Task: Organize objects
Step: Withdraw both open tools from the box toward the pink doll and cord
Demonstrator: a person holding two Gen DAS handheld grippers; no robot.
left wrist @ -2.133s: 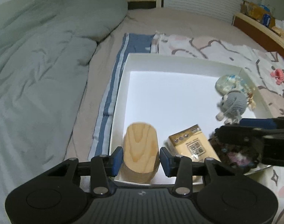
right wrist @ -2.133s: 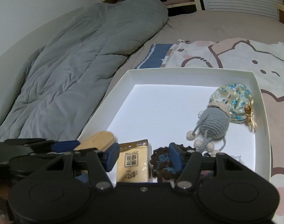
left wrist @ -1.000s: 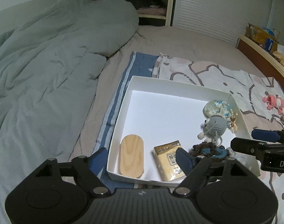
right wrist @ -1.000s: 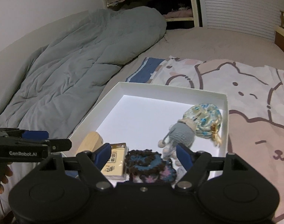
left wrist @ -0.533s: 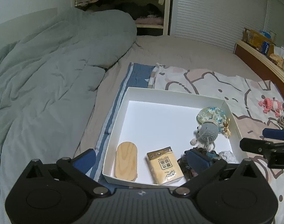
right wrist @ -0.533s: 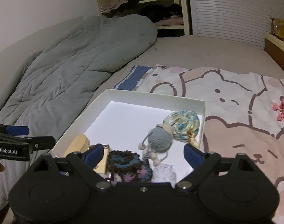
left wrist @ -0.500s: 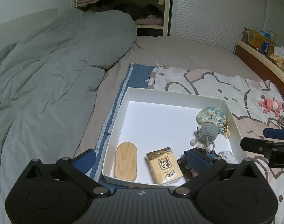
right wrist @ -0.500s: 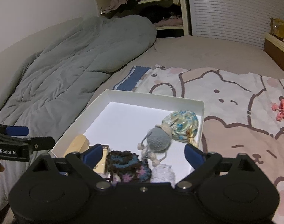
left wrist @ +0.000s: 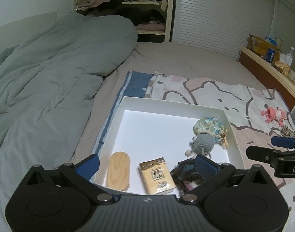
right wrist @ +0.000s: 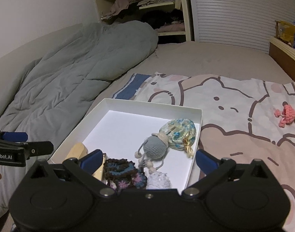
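Observation:
A white tray (left wrist: pixel 172 104) lies on the bed. In it are a wooden oval block (left wrist: pixel 118 171), a tan tissue pack (left wrist: pixel 157 175), a dark crochet piece (left wrist: pixel 186 171), a grey crochet toy (left wrist: pixel 203 145) and a floral pouch (left wrist: pixel 209 125). My left gripper (left wrist: pixel 146 164) is open and empty, above the tray's near edge. My right gripper (right wrist: pixel 148 159) is open and empty, above the near end of the tray (right wrist: pixel 153 104), over the dark crochet piece (right wrist: pixel 120 169) and a white crochet piece (right wrist: pixel 159 180). A pink crochet toy (right wrist: pixel 287 116) lies on the blanket at right.
A grey duvet (left wrist: pixel 41 89) covers the left of the bed. A cartoon-print blanket (right wrist: pixel 244 106) lies under and right of the tray. A headboard shelf (left wrist: pixel 269 65) with boxes and cans runs along the right. A small dark item (left wrist: pixel 286 131) lies near the pink toy.
The left gripper let go of the wooden block and both grippers opened wide. Both pulled up and back from the tray, so it looks smaller and farther.

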